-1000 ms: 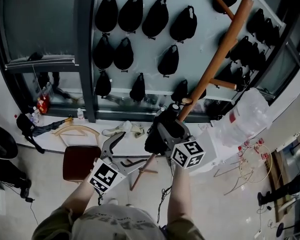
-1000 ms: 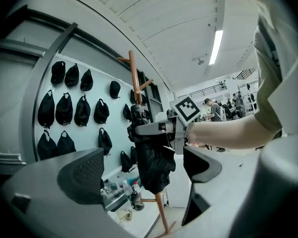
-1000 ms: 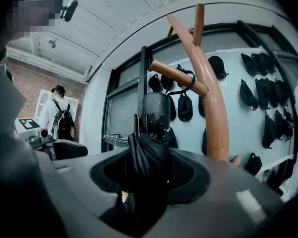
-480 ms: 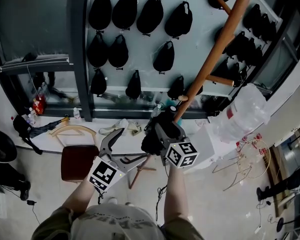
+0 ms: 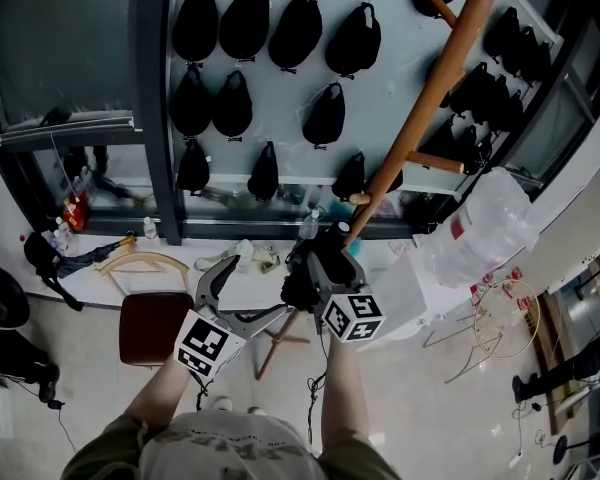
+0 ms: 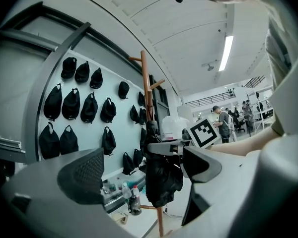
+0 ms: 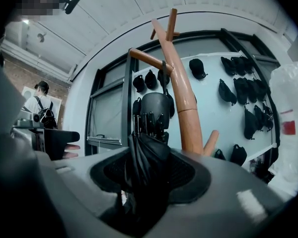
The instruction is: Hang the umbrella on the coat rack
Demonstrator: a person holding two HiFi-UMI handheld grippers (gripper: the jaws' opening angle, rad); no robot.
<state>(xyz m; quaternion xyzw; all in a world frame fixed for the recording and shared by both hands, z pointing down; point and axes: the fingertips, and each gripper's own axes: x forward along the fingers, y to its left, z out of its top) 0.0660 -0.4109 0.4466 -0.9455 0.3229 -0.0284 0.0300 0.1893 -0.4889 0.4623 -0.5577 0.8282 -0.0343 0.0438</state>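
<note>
My right gripper (image 5: 315, 265) is shut on a folded black umbrella (image 5: 305, 278), right beside the lower part of the slanted wooden coat rack (image 5: 430, 108). In the right gripper view the umbrella (image 7: 148, 155) stands bunched between the pads, its top just left of the rack's pole (image 7: 181, 98) and below a side peg (image 7: 144, 58). A thin dark loop runs up toward that peg; whether it rests on it I cannot tell. My left gripper (image 5: 255, 288) hangs open to the left, holding nothing. Its own view shows the umbrella (image 6: 161, 177) beyond its spread jaws.
Rows of black caps (image 5: 270, 28) hang on the pale wall behind the rack. A brown stool (image 5: 155, 323) stands at lower left, wooden hangers (image 5: 145, 261) lie near it. A big clear plastic bag (image 5: 485, 228) and wire hangers (image 5: 500, 318) sit right. A person (image 6: 222, 120) stands far off.
My right gripper has sunk a little with the umbrella, drifting down and left along the rack's pole. The left gripper has stayed about where it was, still open.
</note>
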